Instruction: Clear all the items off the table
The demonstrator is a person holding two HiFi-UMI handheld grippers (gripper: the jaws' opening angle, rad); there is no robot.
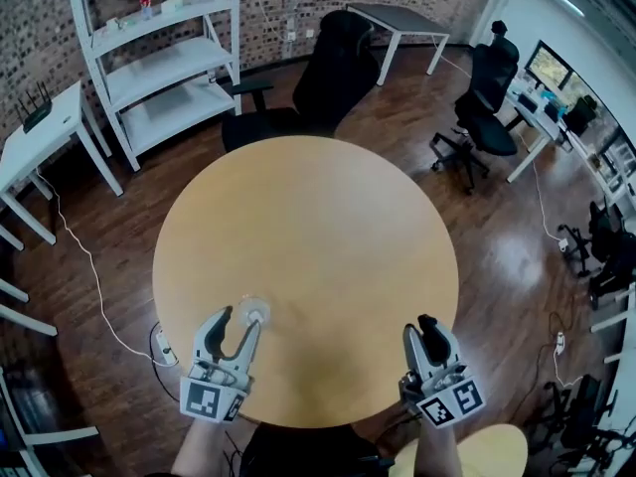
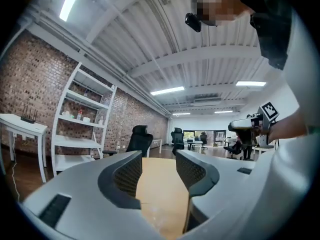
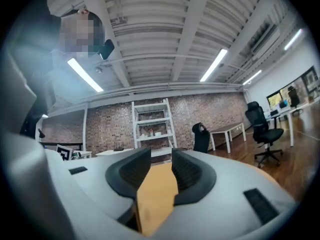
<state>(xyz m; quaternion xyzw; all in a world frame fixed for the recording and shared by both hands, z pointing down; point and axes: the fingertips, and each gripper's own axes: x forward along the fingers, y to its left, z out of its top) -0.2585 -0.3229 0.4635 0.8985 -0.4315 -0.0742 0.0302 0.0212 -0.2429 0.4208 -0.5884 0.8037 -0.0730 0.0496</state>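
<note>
Light wood and round, the counter [image 1: 318,217] fills the middle of the head view. At lower left the left tool [image 1: 239,322] holds its jaws spread, with nothing between them. At lower right the right tool [image 1: 428,326] shows only a narrow gap, also empty. A pale round patch [image 1: 255,310] lies on the counter at the left tool's tip; whether it is a clear item or glare I cannot tell.

Round tan table top [image 1: 308,227]: wood-look, smooth, matt with a faint sheen. Left gripper [image 1: 240,316] and right gripper [image 1: 421,328]: pale grey matt moulded plastic shells, dark pads [image 2: 127,176] with a fine ribbed texture. Dark brown plank floor [image 1: 487,256] is glossy wood, red-brown brick wall [image 1: 30,38] rough, white shelf rack [image 1: 169,63] smooth and matt.
</note>
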